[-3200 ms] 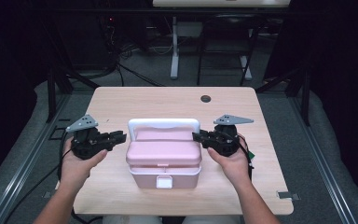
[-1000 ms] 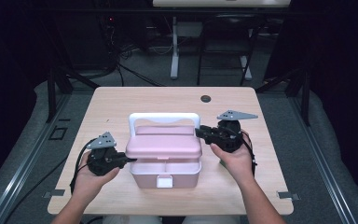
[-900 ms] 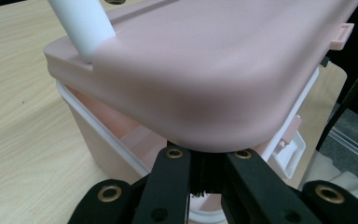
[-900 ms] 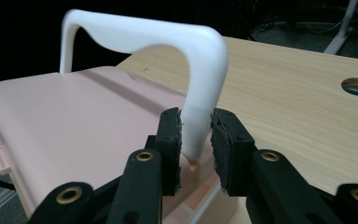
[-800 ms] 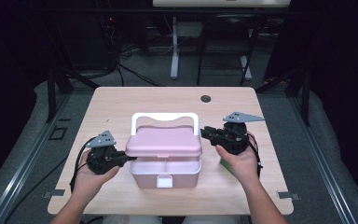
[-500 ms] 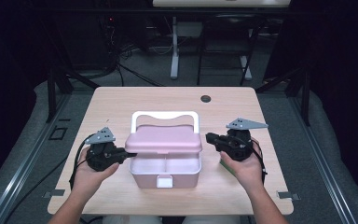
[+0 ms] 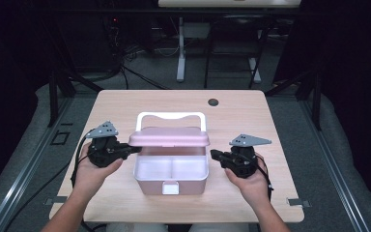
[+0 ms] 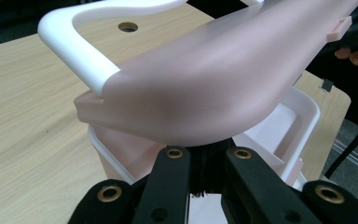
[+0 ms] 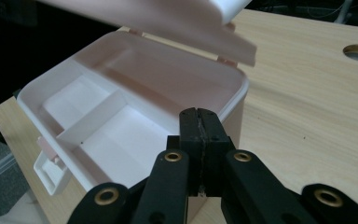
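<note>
A pink lunch box (image 7: 149, 186) stands in the middle of the table, its two inner compartments empty. Its pink lid (image 7: 169, 137) with a white handle (image 7: 171, 116) hovers tilted above the base. My left gripper (image 7: 134, 150) is shut, and its tips sit under the lid's left edge, holding it up. In the left gripper view the lid (image 8: 214, 79) rests right over the closed jaws of that gripper (image 8: 205, 151). My right gripper (image 7: 213, 154) is off the box's right side; its jaws have just been closing with nothing between them. The right gripper view has that gripper (image 9: 199, 114) before the box rim (image 9: 242, 88).
A white latch (image 7: 171, 188) sticks out of the box's front wall. A round cable hole (image 7: 213, 102) lies at the back of the wooden table (image 7: 270, 121). Dark floor, cables and desk legs (image 7: 181, 53) lie behind it.
The lid has come up off the base, raised by my left gripper from below. My right gripper left the lid's right end and moved right and down toward the person.
</note>
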`<action>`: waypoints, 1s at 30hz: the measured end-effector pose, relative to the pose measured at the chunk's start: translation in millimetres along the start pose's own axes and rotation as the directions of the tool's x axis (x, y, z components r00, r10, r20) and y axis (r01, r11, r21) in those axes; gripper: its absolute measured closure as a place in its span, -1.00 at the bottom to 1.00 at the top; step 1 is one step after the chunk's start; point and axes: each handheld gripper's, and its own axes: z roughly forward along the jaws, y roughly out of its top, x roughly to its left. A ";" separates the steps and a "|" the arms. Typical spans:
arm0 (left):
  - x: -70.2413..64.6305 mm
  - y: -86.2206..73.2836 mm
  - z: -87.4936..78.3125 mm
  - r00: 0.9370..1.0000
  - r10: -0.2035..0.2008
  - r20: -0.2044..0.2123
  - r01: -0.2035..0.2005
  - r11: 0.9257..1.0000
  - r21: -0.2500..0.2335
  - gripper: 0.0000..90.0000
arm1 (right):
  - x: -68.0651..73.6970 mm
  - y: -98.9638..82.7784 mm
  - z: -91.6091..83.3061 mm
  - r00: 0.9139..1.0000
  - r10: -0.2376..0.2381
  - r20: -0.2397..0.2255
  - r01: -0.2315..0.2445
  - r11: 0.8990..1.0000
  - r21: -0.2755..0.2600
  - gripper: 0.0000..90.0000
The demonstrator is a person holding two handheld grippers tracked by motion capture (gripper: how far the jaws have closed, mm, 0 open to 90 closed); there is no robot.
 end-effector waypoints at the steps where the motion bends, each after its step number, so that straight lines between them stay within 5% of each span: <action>1: 0.3 1.3 0.0 1.000 -0.003 0.000 0.003 1.000 0.001 1.00 | 1.2 -2.1 1.4 1.000 -0.005 -0.003 0.005 1.000 0.006 1.00; 30: 11.3 23.5 0.9 1.000 -0.013 -0.017 0.013 1.000 -0.003 1.00 | 33.7 -23.3 35.7 0.993 -0.083 -0.088 0.092 0.990 0.107 1.00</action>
